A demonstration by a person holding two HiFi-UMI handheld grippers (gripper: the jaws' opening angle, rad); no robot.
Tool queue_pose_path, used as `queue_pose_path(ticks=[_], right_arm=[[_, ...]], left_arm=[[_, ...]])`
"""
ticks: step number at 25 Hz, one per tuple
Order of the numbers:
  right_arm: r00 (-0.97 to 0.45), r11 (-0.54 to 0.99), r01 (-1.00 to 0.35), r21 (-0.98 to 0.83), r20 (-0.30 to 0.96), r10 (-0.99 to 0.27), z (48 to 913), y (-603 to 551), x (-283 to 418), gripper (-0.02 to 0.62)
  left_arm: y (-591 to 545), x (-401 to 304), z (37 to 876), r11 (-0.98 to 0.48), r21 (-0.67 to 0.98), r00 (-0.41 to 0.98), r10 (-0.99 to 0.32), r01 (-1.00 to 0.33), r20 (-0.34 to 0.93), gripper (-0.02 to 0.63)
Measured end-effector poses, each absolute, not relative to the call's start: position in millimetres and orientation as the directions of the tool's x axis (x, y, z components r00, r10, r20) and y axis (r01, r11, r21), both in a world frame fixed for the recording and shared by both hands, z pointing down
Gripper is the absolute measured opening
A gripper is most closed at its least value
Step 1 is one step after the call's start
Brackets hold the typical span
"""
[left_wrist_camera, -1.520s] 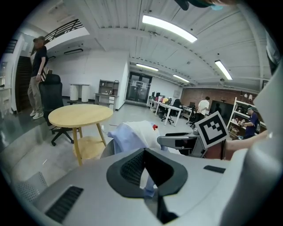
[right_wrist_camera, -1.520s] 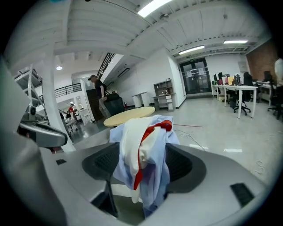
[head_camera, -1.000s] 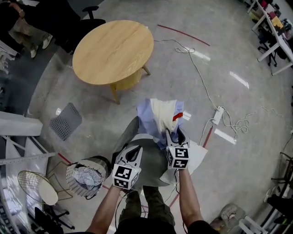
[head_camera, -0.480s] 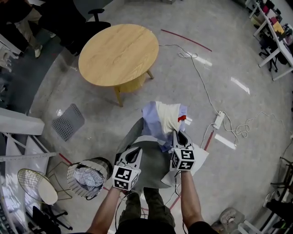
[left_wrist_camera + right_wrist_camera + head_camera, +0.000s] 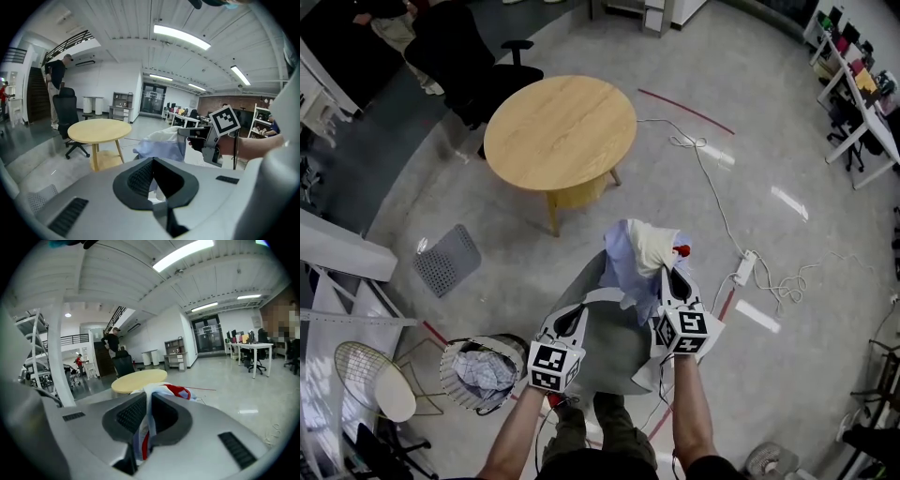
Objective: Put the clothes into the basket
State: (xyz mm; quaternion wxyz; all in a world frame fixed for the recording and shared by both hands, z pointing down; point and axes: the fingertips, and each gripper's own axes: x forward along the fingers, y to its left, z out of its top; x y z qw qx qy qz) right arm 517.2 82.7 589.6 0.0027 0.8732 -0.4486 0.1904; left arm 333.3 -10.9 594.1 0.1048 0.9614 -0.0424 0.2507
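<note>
A pale blue and cream garment [image 5: 636,251] with a red patch hangs bunched from my right gripper [image 5: 672,274], whose jaws have just closed and are shut on its edge. In the right gripper view the cloth [image 5: 161,389] runs down between the pads of that gripper [image 5: 149,401]. My left gripper [image 5: 571,316] hovers over a grey cloth [image 5: 614,337] on the floor; its jaws [image 5: 152,165] stand together, and I cannot tell whether they pinch anything. The wire basket [image 5: 450,352] stands at lower left with crumpled clothes inside.
A round wooden table [image 5: 561,131] stands ahead, an office chair [image 5: 478,70] behind it. A power strip [image 5: 744,267] and cables lie at the right, a grey perforated mat [image 5: 445,261] at the left. Stairs and a wire rack [image 5: 370,380] fill the left edge.
My right gripper closed on the blue and cream garment and rose with it, so the cloth bunched up off the floor. The left gripper rose a little too.
</note>
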Motion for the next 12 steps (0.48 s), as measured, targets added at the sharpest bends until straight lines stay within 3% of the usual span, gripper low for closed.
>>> queue_pose_path(ticks=[12], right_arm=[[0.498,-0.515,-0.853,-0.088,0.161,-0.852,469.0,50.4,464.0,0.052]], left_arm=[[-39.7,270.3,523.2,-0.971,0.135,0.907,-0.130,-0.199,0.400,0.006]])
